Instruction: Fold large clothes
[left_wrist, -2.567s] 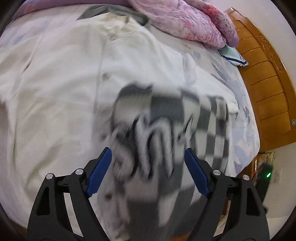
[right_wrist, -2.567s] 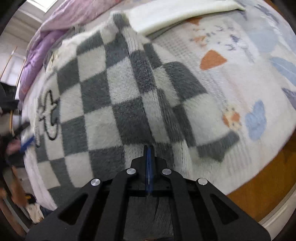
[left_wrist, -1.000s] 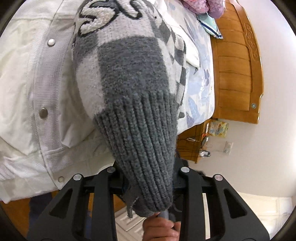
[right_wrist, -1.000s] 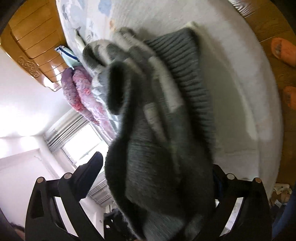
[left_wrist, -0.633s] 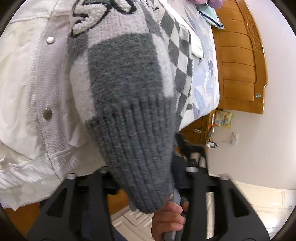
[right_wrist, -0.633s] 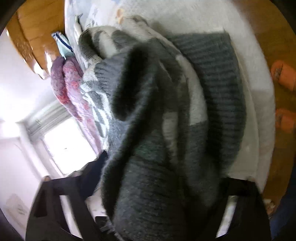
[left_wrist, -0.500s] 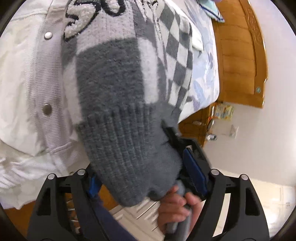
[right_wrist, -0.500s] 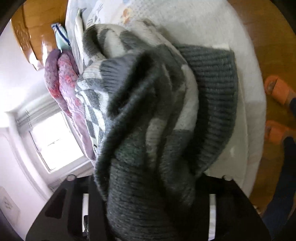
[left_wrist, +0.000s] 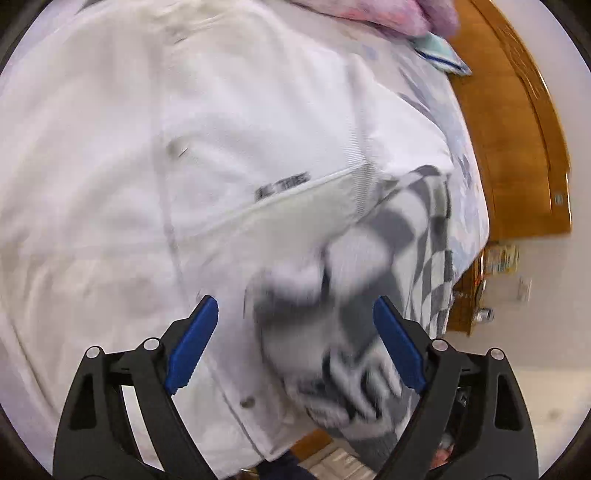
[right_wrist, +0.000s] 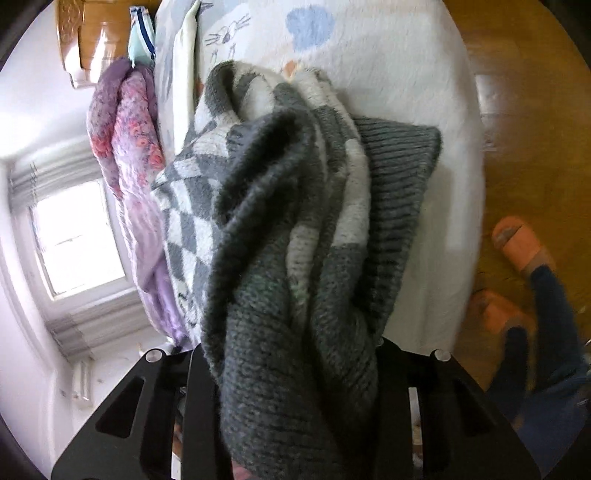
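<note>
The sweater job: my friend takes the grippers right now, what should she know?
Left gripper: jaws open, holding nothing, above the blurred sweater and the white jacket on the bed.
Right gripper: jaws hidden under a bunched sweater end; it looks gripped, but I cannot tell.
Done: no neat fold yet.
Left: spread the sweater flat, then fold it. The jacket also lies unfolded.

The grey-and-white checkered sweater (right_wrist: 280, 229) bunches over the right gripper (right_wrist: 295, 369) — fingers hidden; floral quilt (right_wrist: 125, 147) at nine o'clock, orange slippers (right_wrist: 517, 243) at three.
</note>
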